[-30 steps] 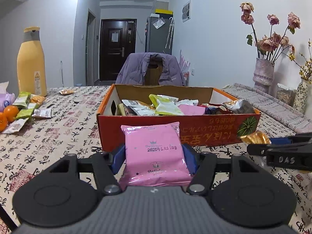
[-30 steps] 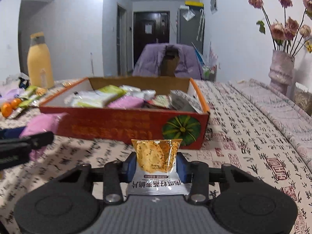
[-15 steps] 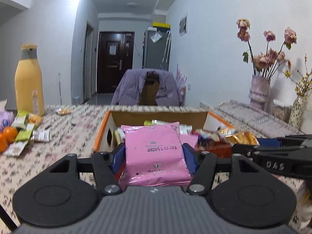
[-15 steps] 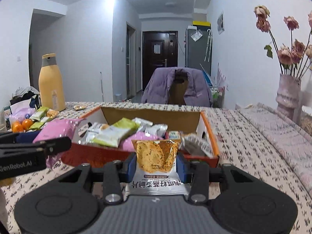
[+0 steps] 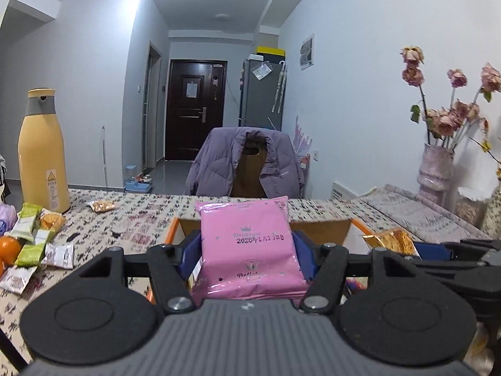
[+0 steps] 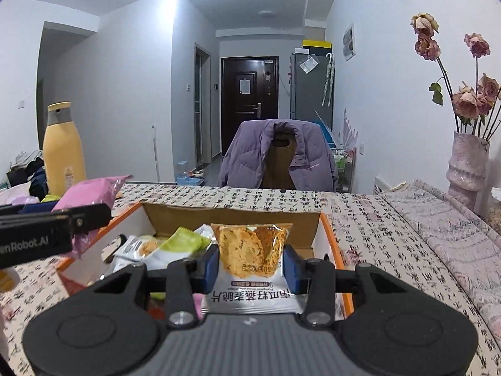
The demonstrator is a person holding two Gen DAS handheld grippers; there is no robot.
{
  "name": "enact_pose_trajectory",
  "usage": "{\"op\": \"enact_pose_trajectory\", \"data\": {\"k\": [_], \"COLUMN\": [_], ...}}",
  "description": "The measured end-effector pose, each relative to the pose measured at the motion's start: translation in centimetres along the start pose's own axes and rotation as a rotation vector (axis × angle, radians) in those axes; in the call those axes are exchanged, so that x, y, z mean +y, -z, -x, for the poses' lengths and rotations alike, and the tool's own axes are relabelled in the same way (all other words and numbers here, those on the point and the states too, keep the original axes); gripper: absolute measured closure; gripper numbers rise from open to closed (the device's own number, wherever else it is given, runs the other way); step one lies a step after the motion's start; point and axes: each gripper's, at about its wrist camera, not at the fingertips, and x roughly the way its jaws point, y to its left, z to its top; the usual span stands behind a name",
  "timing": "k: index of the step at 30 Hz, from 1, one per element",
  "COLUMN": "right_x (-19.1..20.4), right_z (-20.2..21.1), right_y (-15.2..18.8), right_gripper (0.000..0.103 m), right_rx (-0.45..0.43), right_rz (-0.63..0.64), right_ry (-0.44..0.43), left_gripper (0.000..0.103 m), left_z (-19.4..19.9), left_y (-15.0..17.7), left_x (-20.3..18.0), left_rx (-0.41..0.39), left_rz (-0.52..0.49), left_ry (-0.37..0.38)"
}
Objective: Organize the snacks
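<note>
Long surface (image 6: 369, 219) w/ a cloth printed in black & red characters runs toward a chair w/ a purple jacket (image 6: 278, 153) draped over it. On the surface sits an open cardboard box (image 6: 332, 238), orange rims, partly filled w/ snack packs: a green one (image 6: 184, 241) and a white one w/ crackers (image 6: 137, 247) show near its left side. Tall yellow bottle (image 5: 42, 153) w/ grey collar stands far left; pink vase (image 6: 466, 169) w/ dried roses far right. Left gripper (image 5: 247, 250) is up over the box's near edge, fingers clamped on a pink pack (image 5: 247, 247), upright, date stamp facing the cam. Right gripper (image 6: 250, 266) just beside it, also above the box, fingers clamped on a small chip pack (image 6: 250, 250), clear window on top, white label below; it's held upright over the box's right half. From the right cam the pink pack sticks out over the box's left wall. Loose snacks (image 5: 34, 241) lie scattered on the surface left of the box, w/ an orange (image 5: 9, 247) touching them and one small pack (image 5: 100, 206) apart, nearer the bottle.
</note>
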Motion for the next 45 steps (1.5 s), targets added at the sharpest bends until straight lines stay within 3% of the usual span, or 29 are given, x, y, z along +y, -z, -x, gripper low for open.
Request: {"op": "enact_pose_trajectory", "data": {"k": [7,12,23,24,26,27,28,30,45], "right_x": [0.0,0.4,1.0,0.9,0.8,0.8,0.7,0.6,0.5], "right_z": [-3.6,-5.3,-5.9,-5.8,-5.9,-5.9,-5.7,-5.6,-5.0], "right_y": [-1.1,-0.2,1.4,1.5,1.6,1.7,1.7,1.8,1.4], "right_gripper": [0.062,0.062,0.058,0.054,0.035,0.020,0.008,0.000,0.000], "right_rx": [-0.003,-0.015,-0.019,-0.019,-0.015,-0.018,-0.023,-0.032,-0.026], "right_rz": [-0.017,-0.007,0.033,0.031,0.026,0.024,0.019,0.008,0.000], "right_ry": [0.013,0.029,0.021,0.021,0.030,0.033,0.037,0.037,0.046], "left_gripper": [0.040,0.040,0.039,0.038,0.019,0.014,0.002,0.000,0.000], "left_z": [-3.8,-6.3,-7.3,-7.1,-6.8,-6.5,-6.3,-6.0,-4.0], "left_y": [-1.6,-0.8,1.1,1.1,1.0,0.9,0.9,0.8,-0.5], "left_x": [0.5,1.5,2.1,2.2,2.5,2.6,2.7,2.7,2.2], "left_rx": [-0.019,-0.003,0.034,0.029,0.014,0.002,-0.008,-0.028,-0.075], "left_rz": [0.012,0.031,-0.006,-0.002,0.013,0.022,0.027,0.029,0.047], "left_ry": [-0.057,-0.093,-0.082,-0.090,-0.092,-0.093,-0.099,-0.123,-0.101]}}
